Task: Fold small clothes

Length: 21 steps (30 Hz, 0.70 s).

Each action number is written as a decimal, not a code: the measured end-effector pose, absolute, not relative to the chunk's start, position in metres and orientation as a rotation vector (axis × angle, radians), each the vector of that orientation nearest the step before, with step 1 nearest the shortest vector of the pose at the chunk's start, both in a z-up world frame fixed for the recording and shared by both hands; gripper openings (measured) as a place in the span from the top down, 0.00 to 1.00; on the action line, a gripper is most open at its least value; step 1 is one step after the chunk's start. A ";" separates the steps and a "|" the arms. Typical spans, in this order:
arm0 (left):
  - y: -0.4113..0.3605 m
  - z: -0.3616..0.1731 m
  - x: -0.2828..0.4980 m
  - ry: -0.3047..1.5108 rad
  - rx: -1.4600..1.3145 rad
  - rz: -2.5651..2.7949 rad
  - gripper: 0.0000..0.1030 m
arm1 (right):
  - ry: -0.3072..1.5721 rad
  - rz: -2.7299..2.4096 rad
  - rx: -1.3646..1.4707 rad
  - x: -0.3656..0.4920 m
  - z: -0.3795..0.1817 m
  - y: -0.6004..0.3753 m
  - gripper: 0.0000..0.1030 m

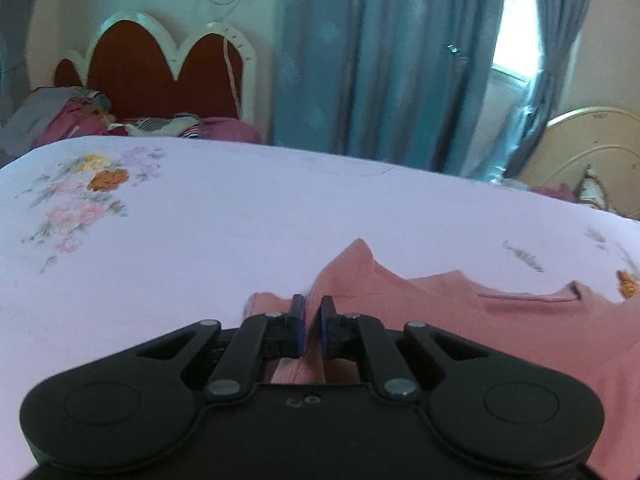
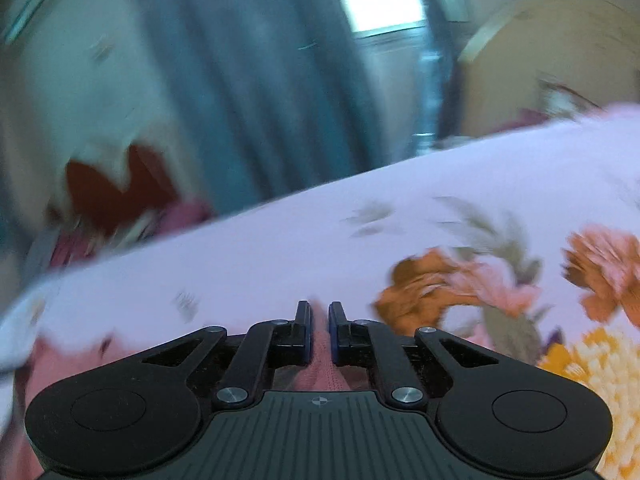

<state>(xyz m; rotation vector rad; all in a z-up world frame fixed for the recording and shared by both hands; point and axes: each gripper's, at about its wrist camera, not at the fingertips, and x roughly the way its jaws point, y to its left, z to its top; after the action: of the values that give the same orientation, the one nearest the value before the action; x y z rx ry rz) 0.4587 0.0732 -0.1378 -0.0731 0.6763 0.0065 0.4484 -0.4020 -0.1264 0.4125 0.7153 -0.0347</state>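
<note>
Two grippers are working one pink garment (image 1: 460,308), which is lying on the pale floral bedsheet (image 1: 240,220). I am seeing the left gripper (image 1: 313,312) with its jaws nearly together, pinching a raised fold of the pink cloth. The right gripper (image 2: 319,318) is showing a narrow gap with pink fabric (image 2: 320,372) bunched between its fingers; that view is blurring.

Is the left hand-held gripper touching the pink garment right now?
Touching. The left wrist view shows the left hand-held gripper with its jaws nearly closed on a raised fold of the pink garment, the cloth pinched between the blue pads.
</note>
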 end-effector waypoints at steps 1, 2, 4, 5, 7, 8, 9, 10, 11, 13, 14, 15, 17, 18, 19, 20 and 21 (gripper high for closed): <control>0.072 -0.144 0.463 0.697 -0.080 0.022 0.93 | 0.749 -0.053 0.389 0.452 -0.134 -0.399 0.92; 0.070 -0.148 0.464 0.701 -0.080 0.036 0.93 | 0.772 -0.074 0.367 0.452 -0.142 -0.395 0.92; 0.066 -0.153 0.464 0.694 -0.059 0.059 0.93 | 0.797 -0.103 0.365 0.452 -0.151 -0.394 0.92; 0.064 -0.155 0.464 0.694 -0.050 0.067 0.93 | 0.798 -0.109 0.369 0.451 -0.153 -0.394 0.92; 0.063 -0.157 0.465 0.695 -0.040 0.078 0.93 | 0.803 -0.105 0.354 0.450 -0.149 -0.394 0.92; 0.063 -0.157 0.466 0.696 -0.035 0.080 0.93 | 0.793 -0.091 0.351 0.449 -0.144 -0.394 0.91; 0.063 -0.157 0.467 0.699 -0.030 0.082 0.93 | 0.780 -0.086 0.350 0.446 -0.139 -0.394 0.91; 0.063 -0.157 0.467 0.703 -0.018 0.080 0.92 | 0.762 -0.085 0.343 0.443 -0.131 -0.394 0.91; 0.062 -0.156 0.467 0.706 -0.008 0.078 0.91 | 0.748 -0.077 0.335 0.439 -0.124 -0.393 0.91; 0.066 -0.151 0.462 0.704 -0.024 0.050 0.86 | 0.732 -0.053 0.315 0.429 -0.111 -0.390 0.91; 0.067 -0.147 0.458 0.700 -0.017 0.051 0.83 | 0.728 -0.038 0.303 0.423 -0.106 -0.386 0.91; 0.068 -0.142 0.452 0.687 -0.009 0.048 0.83 | 0.728 -0.023 0.285 0.418 -0.102 -0.381 0.90; 0.072 -0.134 0.439 0.677 0.001 0.028 0.79 | 0.738 0.005 0.246 0.404 -0.098 -0.373 0.90; 0.074 -0.131 0.433 0.678 0.009 0.023 0.79 | 0.742 0.010 0.241 0.398 -0.098 -0.370 0.90; 0.077 -0.129 0.424 0.686 0.011 0.013 0.77 | 0.749 0.018 0.245 0.391 -0.099 -0.367 0.90; 0.079 -0.129 0.418 0.699 0.008 0.008 0.76 | 0.754 0.022 0.253 0.385 -0.099 -0.363 0.90; 0.083 -0.130 0.412 0.719 0.003 0.007 0.75 | 0.761 0.024 0.259 0.381 -0.101 -0.360 0.90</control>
<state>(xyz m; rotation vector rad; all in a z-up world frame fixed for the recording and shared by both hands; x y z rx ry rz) 0.4121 0.0826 -0.1300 0.0031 0.7186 0.0072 0.3808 -0.3604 -0.1012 0.2593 0.7610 0.0240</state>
